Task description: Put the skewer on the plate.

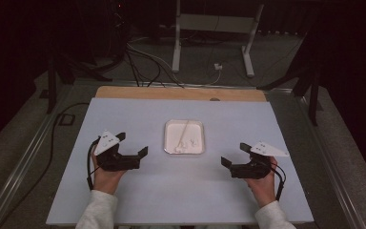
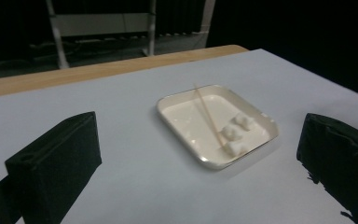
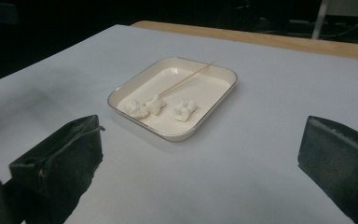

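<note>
A shallow white tray (image 1: 199,125) is sitting near the middle of the desk (image 1: 138,200), a little toward its far edge. Inside it, three small white lumps (image 3: 157,108) are lying close together at the end nearest the person, and a thin wooden skewer (image 3: 186,78) is lying slantwise across the tray floor, one end reaching the lumps and appearing to touch one of them.

The left claw (image 1: 133,144) is hovering over the desk toward its left edge, well apart from the tray, its jaws standing spread wide with nothing between them. In the left gripper view, bare desk is showing between the two black jaws and the tray is lying beyond them.

The right claw (image 1: 235,154) is hovering toward the right edge, level with the left one, also spread and gripping nothing, pointing toward the tray.
</note>
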Tool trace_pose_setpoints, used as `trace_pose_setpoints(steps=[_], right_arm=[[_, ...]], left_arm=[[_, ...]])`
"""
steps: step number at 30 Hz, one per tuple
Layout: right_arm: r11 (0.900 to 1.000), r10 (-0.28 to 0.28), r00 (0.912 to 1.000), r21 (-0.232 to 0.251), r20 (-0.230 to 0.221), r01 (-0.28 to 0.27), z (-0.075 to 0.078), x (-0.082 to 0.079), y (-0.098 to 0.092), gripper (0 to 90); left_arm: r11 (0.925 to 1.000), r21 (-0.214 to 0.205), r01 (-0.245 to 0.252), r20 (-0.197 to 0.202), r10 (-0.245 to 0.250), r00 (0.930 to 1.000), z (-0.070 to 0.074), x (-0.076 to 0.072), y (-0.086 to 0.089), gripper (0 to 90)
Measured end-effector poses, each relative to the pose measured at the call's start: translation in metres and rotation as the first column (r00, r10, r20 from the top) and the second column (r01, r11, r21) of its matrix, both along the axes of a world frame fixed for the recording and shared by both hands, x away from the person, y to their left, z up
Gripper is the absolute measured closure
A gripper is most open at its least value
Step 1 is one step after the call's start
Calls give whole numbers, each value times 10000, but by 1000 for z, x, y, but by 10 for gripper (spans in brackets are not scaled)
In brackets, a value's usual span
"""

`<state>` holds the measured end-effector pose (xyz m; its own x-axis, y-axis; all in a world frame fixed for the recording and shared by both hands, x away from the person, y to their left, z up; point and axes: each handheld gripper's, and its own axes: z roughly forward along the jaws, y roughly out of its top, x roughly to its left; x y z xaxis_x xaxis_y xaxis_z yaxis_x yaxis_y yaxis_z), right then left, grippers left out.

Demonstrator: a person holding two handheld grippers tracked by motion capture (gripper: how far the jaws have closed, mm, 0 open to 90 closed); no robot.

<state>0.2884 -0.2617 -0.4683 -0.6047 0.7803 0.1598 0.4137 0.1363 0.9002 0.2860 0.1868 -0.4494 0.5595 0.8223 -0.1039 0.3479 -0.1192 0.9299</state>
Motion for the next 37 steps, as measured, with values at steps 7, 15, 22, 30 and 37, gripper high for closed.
trace_pose_setpoints(steps=[7, 15, 22, 30, 37], right_arm=[[9999, -136, 9995, -65, 288, 138, -1, -2, -3, 0], [9983, -376, 9975, -422, 605, 402, -3, -8, -8, 0], [9974, -717, 9946, -60, 754, 724, -4, -12, -21, 0], [9927, -1199, 9892, 185, 847, 1188, -9, -16, -42, 0], [9914, -1308, 9884, 178, 778, 1298, -9, -17, -45, 0]], left_arm=[[9999, 66, -119, 132, 118, 9998, -11, -14, 17, 5], [9991, 119, -402, 508, 396, 9979, -16, -28, 27, 5], [9971, 34, -759, 904, 753, 9931, -17, -35, 34, 6], [9928, -202, -1176, 1043, 1191, 9874, -15, -36, 45, 6], [9916, -190, -1276, 835, 1287, 9882, -20, -33, 46, 6]])
